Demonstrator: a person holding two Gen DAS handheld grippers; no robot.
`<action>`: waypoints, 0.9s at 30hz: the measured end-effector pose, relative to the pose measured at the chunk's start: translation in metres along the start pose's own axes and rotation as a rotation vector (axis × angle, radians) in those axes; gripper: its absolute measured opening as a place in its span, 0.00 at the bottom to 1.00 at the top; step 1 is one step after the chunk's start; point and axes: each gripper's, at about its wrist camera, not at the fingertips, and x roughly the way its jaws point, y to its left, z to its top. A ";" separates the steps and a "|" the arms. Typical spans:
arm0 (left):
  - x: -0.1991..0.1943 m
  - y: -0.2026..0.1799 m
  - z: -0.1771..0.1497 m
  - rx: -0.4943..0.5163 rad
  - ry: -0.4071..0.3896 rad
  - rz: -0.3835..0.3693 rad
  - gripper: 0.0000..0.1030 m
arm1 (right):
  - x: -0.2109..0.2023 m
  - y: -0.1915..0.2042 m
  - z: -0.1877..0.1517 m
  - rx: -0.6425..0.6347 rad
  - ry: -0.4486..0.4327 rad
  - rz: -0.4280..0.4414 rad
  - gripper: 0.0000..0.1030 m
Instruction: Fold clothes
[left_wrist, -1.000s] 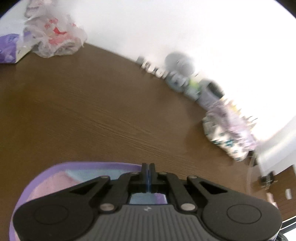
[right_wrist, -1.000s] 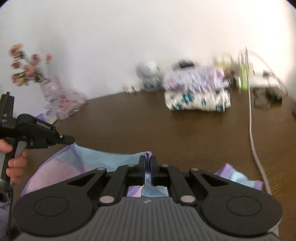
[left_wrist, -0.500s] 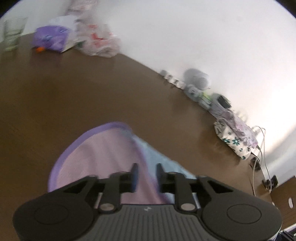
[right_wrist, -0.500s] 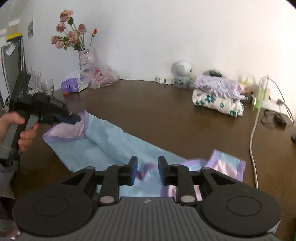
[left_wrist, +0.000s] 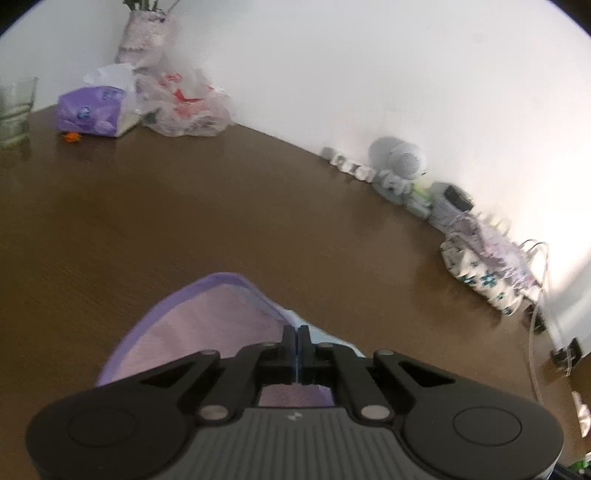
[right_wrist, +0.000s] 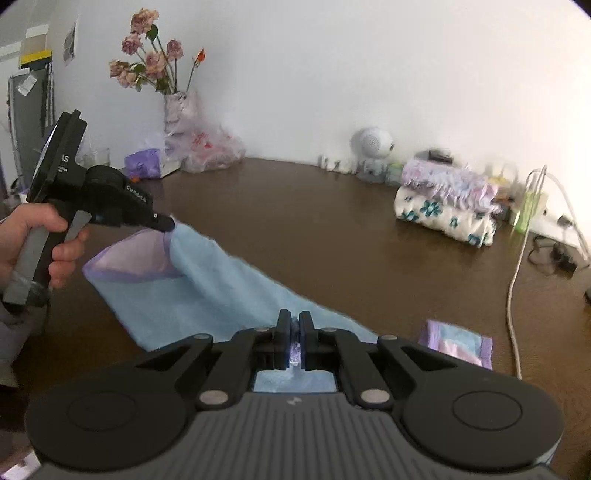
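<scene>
Left gripper (right_wrist: 168, 224) held pistol-style in person's left hand (right_wrist: 35, 243), pointing down-forward, jaws pressed together on corner of cloth (right_wrist: 207, 291). Cloth: light blue, purple-edged, pink underside (left_wrist: 207, 332), stretched across brown table (right_wrist: 314, 221) between both tools, slightly lifted at left end. Right gripper (right_wrist: 294, 334) angled down, jaws pinching bunched blue fabric directly between its fingertips. Folded corner just right of it.

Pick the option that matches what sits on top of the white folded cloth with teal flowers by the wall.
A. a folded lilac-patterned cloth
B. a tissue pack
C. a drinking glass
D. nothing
A: a folded lilac-patterned cloth lies stacked directly on the white floral cloth near the wall.
</scene>
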 end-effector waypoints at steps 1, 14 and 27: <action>0.000 0.003 -0.003 0.001 0.006 0.016 0.00 | 0.004 0.000 -0.001 -0.012 0.031 0.002 0.08; 0.017 -0.014 0.007 0.090 -0.030 0.063 0.36 | 0.040 -0.060 0.005 0.214 0.035 -0.320 0.31; 0.022 -0.015 -0.015 0.156 -0.014 0.181 0.23 | -0.063 -0.045 -0.066 0.346 -0.141 -0.412 0.11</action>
